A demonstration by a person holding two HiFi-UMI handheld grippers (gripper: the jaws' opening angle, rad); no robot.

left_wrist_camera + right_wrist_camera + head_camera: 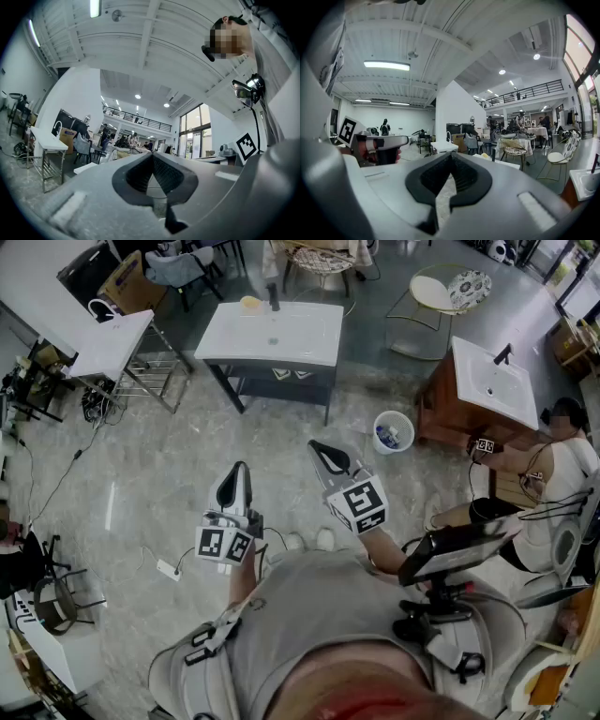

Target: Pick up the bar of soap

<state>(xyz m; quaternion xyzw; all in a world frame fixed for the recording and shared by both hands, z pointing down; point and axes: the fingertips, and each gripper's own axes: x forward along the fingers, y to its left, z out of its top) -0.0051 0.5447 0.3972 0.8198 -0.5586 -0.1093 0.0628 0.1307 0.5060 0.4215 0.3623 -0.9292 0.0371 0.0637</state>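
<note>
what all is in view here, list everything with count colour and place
sink stand: one, white top on dark frame, far centre
bar of soap: one, yellowish, back left corner of that sink top; small, so probably the soap
faucet: one, black, beside the soap
wooden vanity: one, brown with white basin, right
bin: one, white, on the floor left of the wooden vanity
table: one, white, far left
power strip: one, white, floor at left
seated person: one, light top, right edge
left gripper: one, grey, shut and empty
right gripper: one, grey, shut and empty
</note>
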